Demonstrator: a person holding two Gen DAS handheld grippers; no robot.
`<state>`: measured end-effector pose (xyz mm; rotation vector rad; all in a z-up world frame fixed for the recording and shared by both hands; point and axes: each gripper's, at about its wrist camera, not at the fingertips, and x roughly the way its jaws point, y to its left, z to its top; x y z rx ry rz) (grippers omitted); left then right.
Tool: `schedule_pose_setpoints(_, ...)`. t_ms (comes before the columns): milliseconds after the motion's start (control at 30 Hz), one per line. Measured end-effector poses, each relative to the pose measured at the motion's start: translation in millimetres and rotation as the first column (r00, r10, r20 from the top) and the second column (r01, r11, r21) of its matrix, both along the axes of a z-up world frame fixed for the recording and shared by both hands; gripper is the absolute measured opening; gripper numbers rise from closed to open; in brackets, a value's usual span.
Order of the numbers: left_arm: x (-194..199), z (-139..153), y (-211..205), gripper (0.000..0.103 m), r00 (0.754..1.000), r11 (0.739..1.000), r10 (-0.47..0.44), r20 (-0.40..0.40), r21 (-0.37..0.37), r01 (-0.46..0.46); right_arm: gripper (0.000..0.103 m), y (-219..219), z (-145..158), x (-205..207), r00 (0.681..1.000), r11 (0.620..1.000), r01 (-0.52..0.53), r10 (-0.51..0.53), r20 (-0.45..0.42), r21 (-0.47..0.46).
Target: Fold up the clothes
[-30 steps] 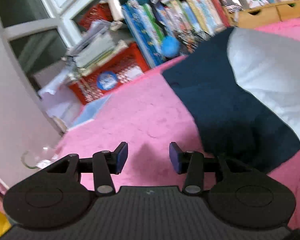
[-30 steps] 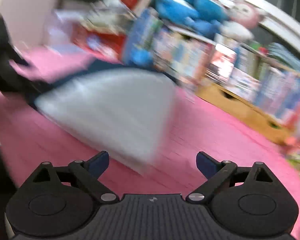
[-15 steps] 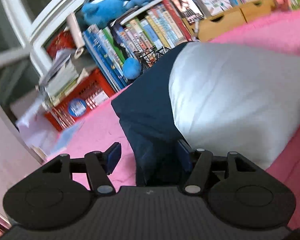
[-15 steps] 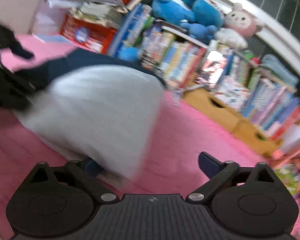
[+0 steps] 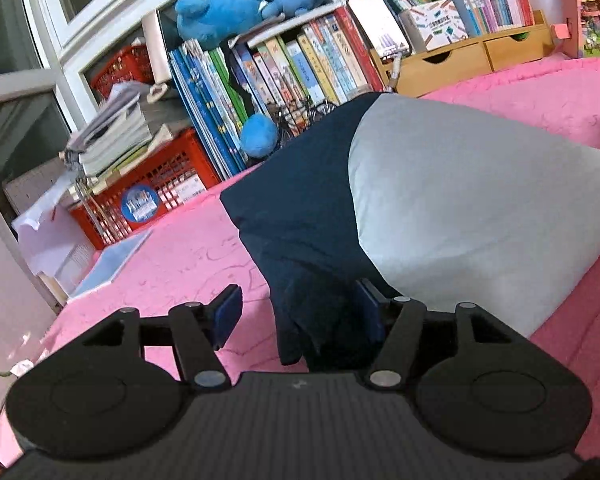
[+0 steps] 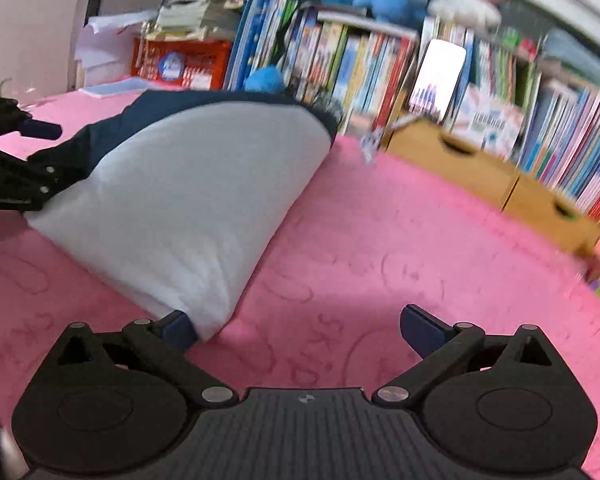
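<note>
A folded garment lies on the pink bedspread point(image 5: 172, 256), one part navy point(image 5: 300, 208) and one part light grey point(image 5: 460, 208). My left gripper point(image 5: 300, 312) is open at its near left end. A bunched navy edge sits between the jaws against the right pad, clear of the left pad. In the right wrist view the grey part point(image 6: 188, 192) tapers to a corner at my right gripper point(image 6: 298, 328), which is wide open. The corner touches only the left pad. One of my left gripper's fingers point(image 6: 40, 130) shows at the far left edge.
A row of upright books point(image 5: 300, 64) lines the back, with blue plush toys point(image 5: 236, 12) on top. A red crate point(image 5: 156, 184) with stacked papers is at the back left. Wooden drawers point(image 6: 480, 168) are at the back right. Bare pink bedspread point(image 6: 380, 240) lies right of the garment.
My left gripper moved from bare bedspread onto the navy end and its jaws widened around the edge. My right gripper slid up to the grey corner, its jaws a little wider.
</note>
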<state>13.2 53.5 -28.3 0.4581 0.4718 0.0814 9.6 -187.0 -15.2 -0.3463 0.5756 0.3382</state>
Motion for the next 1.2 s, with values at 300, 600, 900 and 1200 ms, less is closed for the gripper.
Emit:
schedule_pose_setpoints(300, -4.5, -2.1, 0.4, 0.061, 1.000, 1.000, -0.001, 0.030, -0.006, 0.001, 0.053, -25.6, 47.8, 14.1, 0.990, 0.921, 0.115, -0.076, -0.118, 0.372)
schedule_pose_setpoints(600, -4.8, -1.5, 4.3, 0.061, 1.000, 0.999, -0.007, 0.028, -0.031, 0.007, 0.045, 139.0, 42.4, 128.5, 0.994, 0.994, -0.054, 0.062, -0.093, 0.094)
schedule_pose_setpoints(900, -4.1, 0.2, 8.3, 0.061, 1.000, 0.998, -0.008, 0.023, -0.065, 0.009, 0.062, 166.9, 21.2, 243.5, 0.986, 0.992, 0.080, -0.065, -0.152, 0.096)
schedule_pose_setpoints(1200, -6.5, 12.0, 32.5, 0.061, 0.999, 0.976, -0.030, -0.013, -0.217, 0.027, 0.078, 107.2, 39.7, 193.8, 0.994, 0.964, 0.056, -0.029, -0.106, 0.258)
